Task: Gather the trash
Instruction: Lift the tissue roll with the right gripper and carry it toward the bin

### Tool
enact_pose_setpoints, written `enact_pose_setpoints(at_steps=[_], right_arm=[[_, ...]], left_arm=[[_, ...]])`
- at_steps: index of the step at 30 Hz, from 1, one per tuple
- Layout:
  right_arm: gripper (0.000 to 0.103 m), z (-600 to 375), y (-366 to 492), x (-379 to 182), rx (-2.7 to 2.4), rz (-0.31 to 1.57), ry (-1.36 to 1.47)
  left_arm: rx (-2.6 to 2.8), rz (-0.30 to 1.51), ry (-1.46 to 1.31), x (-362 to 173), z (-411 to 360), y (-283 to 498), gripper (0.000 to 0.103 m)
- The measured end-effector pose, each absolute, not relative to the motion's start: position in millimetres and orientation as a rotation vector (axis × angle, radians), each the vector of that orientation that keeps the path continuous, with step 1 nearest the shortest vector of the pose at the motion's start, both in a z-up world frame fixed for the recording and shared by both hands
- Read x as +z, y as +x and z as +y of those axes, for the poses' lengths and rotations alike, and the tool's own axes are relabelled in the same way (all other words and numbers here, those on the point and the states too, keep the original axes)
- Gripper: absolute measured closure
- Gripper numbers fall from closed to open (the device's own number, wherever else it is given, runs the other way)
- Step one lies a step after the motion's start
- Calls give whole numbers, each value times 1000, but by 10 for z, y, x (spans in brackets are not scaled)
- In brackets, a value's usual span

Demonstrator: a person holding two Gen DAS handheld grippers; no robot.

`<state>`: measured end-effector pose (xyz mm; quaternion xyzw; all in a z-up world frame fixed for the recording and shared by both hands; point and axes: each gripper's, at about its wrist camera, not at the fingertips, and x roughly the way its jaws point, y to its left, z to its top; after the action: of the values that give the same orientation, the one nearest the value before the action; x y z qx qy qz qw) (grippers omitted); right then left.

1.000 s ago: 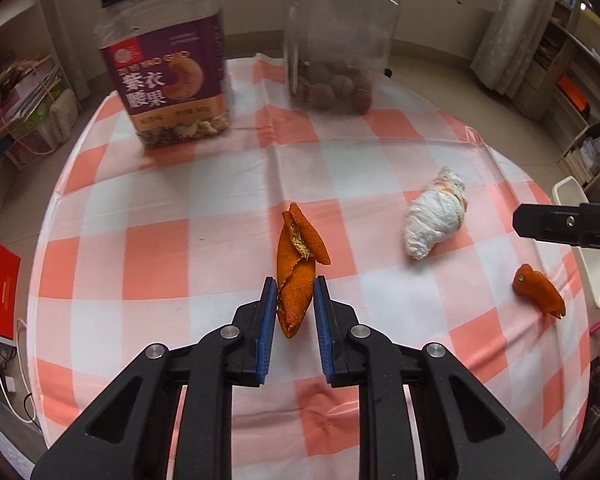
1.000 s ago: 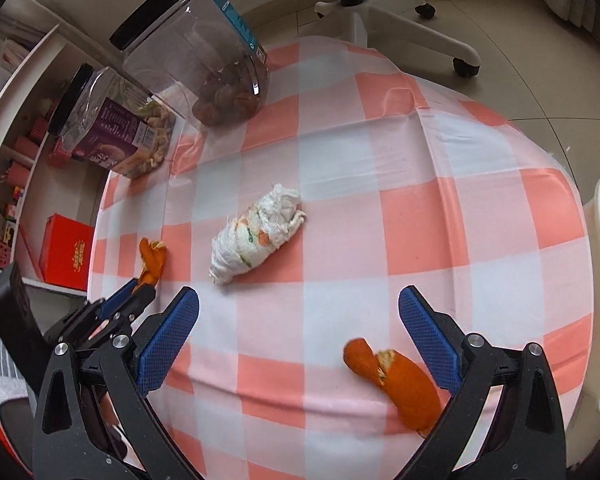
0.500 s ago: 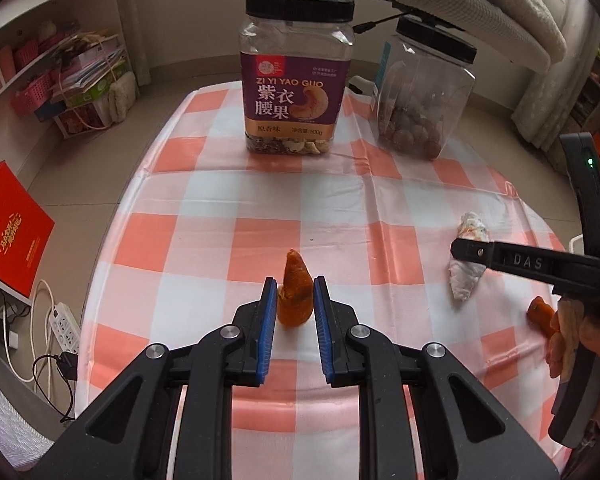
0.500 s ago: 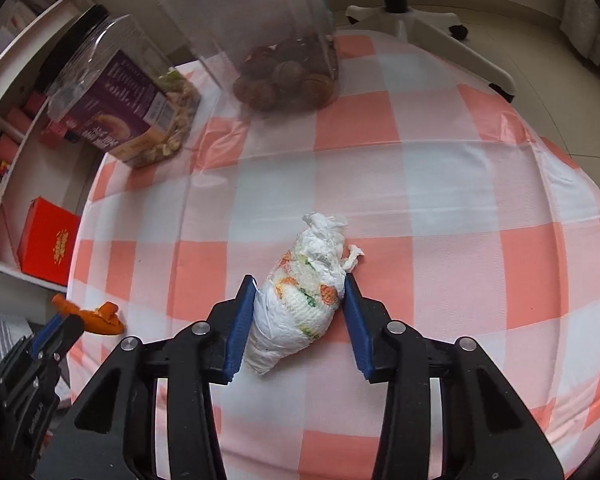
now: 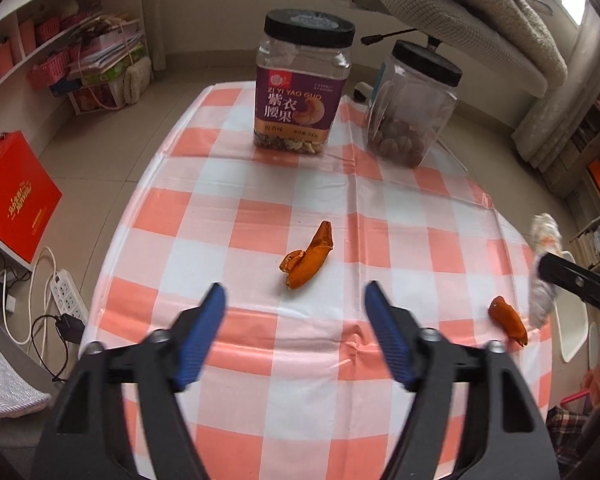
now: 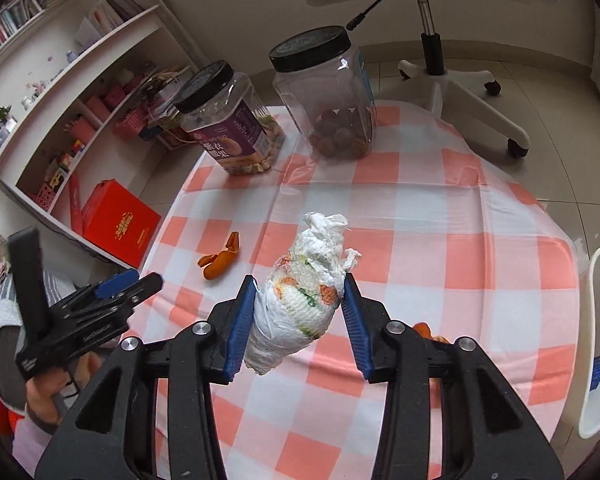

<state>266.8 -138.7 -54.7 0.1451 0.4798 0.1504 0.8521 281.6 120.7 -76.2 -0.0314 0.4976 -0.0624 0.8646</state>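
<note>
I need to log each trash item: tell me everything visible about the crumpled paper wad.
The crumpled paper wad is white tissue-like paper, stained orange and green, bunched into an oblong roll with a ragged, twisted top. It stands tilted between the blue pads of the right gripper, which is shut on it, above the checked tablecloth.

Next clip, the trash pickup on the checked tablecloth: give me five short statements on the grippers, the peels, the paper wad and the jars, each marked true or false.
1. The right gripper is shut on the crumpled paper wad. True.
2. The left gripper grips the orange peel. False: its jaws are wide open and the peel lies on the tablecloth ahead of them.
3. A second peel piece lies near the table's right edge. True.
4. The purple-label jar has its lid off. False: a black lid is on it.
5. The clear jar is filled to the top. False: only the bottom holds round brown nuts.
</note>
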Motion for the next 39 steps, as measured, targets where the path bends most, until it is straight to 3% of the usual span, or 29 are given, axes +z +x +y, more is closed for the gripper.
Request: enact_pose_setpoints(at_steps=[12, 14, 15, 16, 17, 39], right_arm=[[62, -1755, 2748, -775, 316, 1025, 408], [62, -1694, 2771, -760, 326, 1020, 389], [62, -1667, 2770, -751, 329, 1017, 379], [62, -1647, 2768, -747, 332, 1016, 368], [62, -1624, 2761, -743, 334, 1015, 360], [62, -1650, 2108, -36, 371, 791, 261]], left_arm=[[-144, 1119, 90, -1452, 823, 3428, 28], [-141, 1145, 114, -1558, 803, 3441, 56], [-142, 1134, 103, -1552, 812, 3431, 57], [-144, 1133, 87, -1537, 828, 3421, 73], [-137, 1135, 75, -1512, 849, 3411, 81], [-21, 793, -156, 3, 922, 1990, 82]])
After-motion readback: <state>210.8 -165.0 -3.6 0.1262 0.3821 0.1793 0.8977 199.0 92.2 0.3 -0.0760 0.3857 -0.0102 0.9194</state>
